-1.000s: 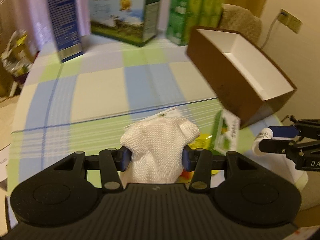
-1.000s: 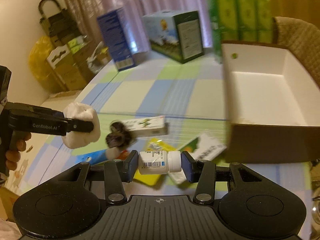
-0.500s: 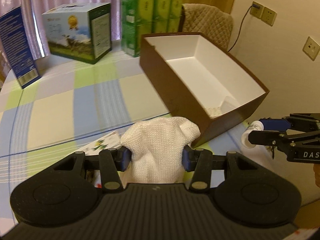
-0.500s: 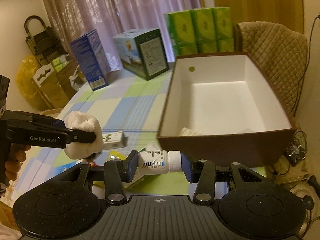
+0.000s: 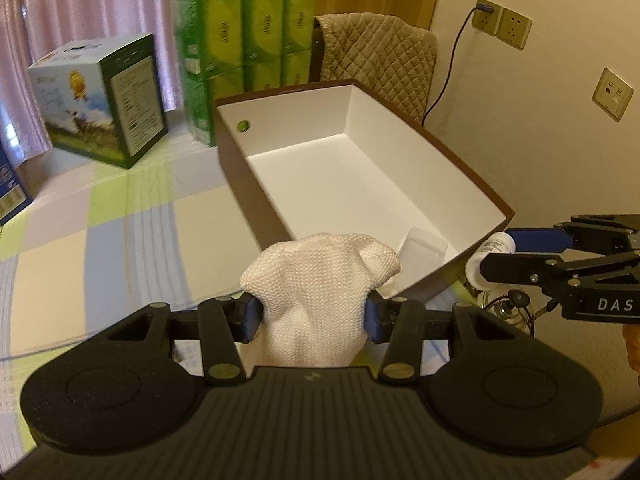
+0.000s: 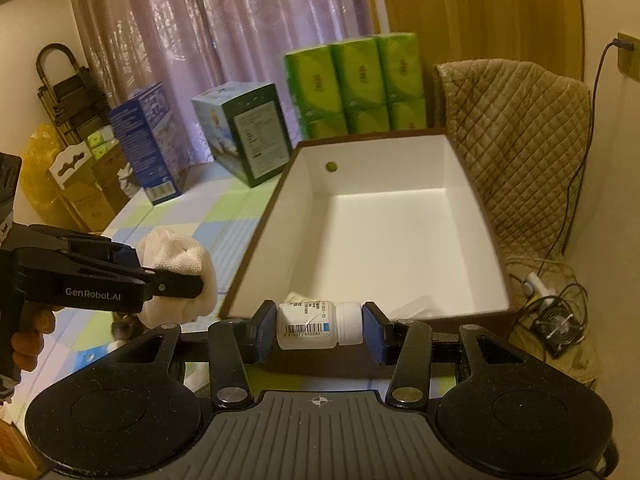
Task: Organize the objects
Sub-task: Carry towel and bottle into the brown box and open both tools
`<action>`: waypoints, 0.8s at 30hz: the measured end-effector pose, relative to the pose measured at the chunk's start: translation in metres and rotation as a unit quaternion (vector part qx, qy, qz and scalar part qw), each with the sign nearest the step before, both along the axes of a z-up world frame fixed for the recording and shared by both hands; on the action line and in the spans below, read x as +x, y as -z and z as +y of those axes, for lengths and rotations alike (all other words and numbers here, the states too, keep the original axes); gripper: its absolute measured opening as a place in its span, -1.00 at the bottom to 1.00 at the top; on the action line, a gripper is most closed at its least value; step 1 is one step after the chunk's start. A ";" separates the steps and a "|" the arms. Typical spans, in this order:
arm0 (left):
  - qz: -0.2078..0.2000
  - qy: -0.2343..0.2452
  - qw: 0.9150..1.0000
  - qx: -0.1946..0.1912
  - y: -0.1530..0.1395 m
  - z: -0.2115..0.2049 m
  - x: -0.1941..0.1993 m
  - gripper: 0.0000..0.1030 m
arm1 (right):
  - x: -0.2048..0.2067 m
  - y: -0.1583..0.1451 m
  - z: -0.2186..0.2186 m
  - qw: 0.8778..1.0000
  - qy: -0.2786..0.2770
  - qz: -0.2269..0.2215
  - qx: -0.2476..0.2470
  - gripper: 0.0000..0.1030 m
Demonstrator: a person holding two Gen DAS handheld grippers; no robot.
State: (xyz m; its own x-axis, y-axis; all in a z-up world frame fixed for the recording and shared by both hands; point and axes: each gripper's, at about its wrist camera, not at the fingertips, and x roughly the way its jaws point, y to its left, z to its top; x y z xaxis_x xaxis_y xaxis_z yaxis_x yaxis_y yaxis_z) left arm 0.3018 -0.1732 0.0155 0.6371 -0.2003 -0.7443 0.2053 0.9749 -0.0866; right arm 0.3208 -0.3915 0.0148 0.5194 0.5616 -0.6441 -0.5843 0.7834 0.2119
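Note:
My left gripper (image 5: 312, 316) is shut on a white knitted cloth bundle (image 5: 320, 292), held just short of the near corner of a brown box with a white inside (image 5: 360, 168). From the right wrist view the same cloth bundle (image 6: 180, 268) hangs left of the box (image 6: 400, 232). My right gripper (image 6: 320, 326) is shut on a white pill bottle (image 6: 316, 326) lying sideways, cap to the right, right at the box's near wall. In the left wrist view the bottle (image 5: 486, 258) pokes out at the box's right corner. A small pale item (image 5: 422, 248) lies inside the box.
Green tissue packs (image 6: 354, 88), a green-and-blue carton (image 6: 244, 132) and a blue carton (image 6: 146, 144) stand at the back of the checked tablecloth (image 5: 120, 232). A quilted chair (image 6: 516, 140) sits behind the box. Cables and a small fan (image 6: 558, 328) lie on the floor to the right.
Both grippers have swung toward the box and closed in on it, each still holding its object. The items on the table have dropped out of the left wrist view.

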 end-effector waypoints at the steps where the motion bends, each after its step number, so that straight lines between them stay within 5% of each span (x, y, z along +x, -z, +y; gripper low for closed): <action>1: 0.000 0.001 1.000 0.001 0.001 -0.004 0.004 -0.14 | 0.005 0.000 -0.002 1.000 0.001 -0.002 0.000 -0.15; 16: -0.007 0.020 0.999 0.026 0.008 -0.048 0.083 -0.14 | 0.090 0.017 -0.008 1.000 0.015 -0.003 -0.018 -0.15; 24: 0.023 0.031 0.998 0.044 0.031 -0.063 0.120 -0.14 | 0.123 0.037 0.000 0.999 0.012 0.013 -0.034 -0.15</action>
State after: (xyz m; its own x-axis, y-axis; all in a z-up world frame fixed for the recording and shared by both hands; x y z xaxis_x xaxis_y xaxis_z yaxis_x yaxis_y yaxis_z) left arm 0.4213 -0.2365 -0.0157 0.5908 -0.1712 -0.7885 0.2642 0.9644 -0.0114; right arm 0.4433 -0.3912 -0.0226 0.5144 0.5033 -0.6944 -0.5598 0.8104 0.1727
